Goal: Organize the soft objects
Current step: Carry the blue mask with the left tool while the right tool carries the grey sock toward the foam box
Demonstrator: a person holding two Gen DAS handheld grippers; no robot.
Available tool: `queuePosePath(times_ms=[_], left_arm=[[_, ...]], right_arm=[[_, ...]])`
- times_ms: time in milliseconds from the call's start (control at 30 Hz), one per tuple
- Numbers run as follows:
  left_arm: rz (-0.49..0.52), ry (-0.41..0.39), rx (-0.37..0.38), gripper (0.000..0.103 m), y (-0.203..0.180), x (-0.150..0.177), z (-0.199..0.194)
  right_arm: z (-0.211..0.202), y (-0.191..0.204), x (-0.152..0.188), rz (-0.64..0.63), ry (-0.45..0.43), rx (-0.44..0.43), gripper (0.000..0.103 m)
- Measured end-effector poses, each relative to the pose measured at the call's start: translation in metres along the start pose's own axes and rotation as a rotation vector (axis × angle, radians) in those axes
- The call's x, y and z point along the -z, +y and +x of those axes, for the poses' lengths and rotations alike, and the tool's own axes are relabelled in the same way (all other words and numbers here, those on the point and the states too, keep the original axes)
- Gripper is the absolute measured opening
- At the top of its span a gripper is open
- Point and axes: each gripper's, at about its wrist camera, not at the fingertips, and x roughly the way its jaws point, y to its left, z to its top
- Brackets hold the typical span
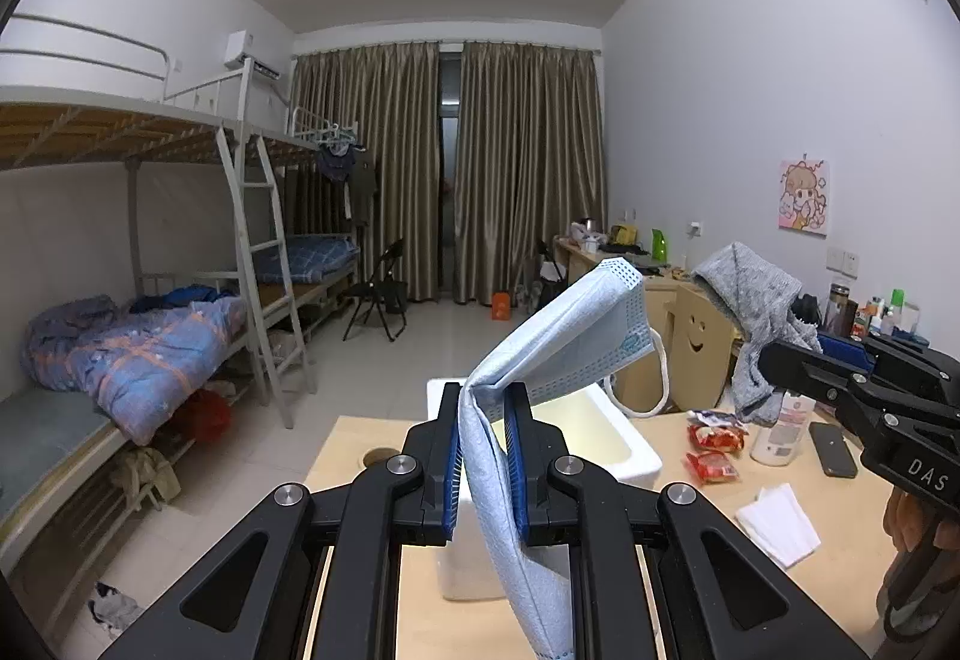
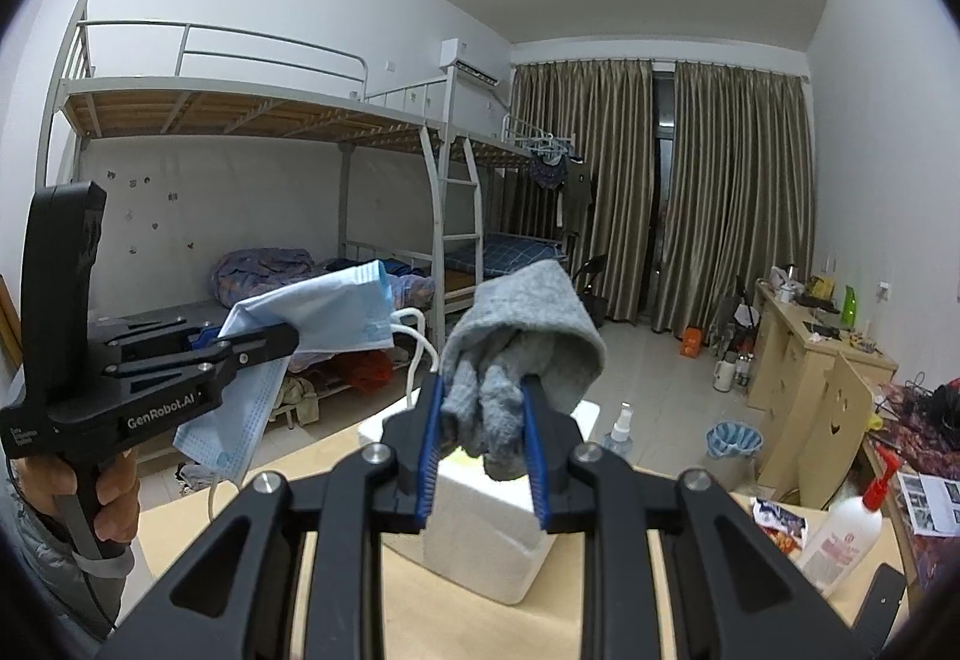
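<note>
Blue mask (image 1: 558, 342) pinched in left tongs (image 1: 485, 408), grey sock (image 2: 516, 354) clamped in right tongs (image 2: 483, 402)

face mask (image 1: 564, 336): pleated nonwoven cloth | sock (image 2: 528, 336): fuzzy knit | box (image 2: 480, 540): matt foam | table (image 1: 690, 588): smooth wood

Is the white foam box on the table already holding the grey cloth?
No, the grey cloth hangs clamped in the right gripper above the foam box.

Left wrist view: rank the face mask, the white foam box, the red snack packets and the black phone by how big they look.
1. face mask, inflated by nearness
2. white foam box
3. red snack packets and black phone look alike, unranked
</note>
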Motion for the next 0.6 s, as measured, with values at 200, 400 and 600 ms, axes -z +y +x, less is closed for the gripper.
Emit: queuePosePath(times_ms=[200,400,600], left_arm=[[0.012,0.002,0.001,0.014,0.000,-0.008,0.019],[0.013,0.015,-0.005,0.014,0.004,-0.014,0.039],[0.024,0.017,-0.007,0.014,0.006,-0.026,0.060]], right_arm=[[0.018,-0.006,-0.001,-0.001,0.017,-0.006,0.029],[0.041,-0.015,-0.005,0.009,0.048,-0.012,0.029],[0.056,-0.012,-0.011,0.009,0.058,-0.010,0.029]])
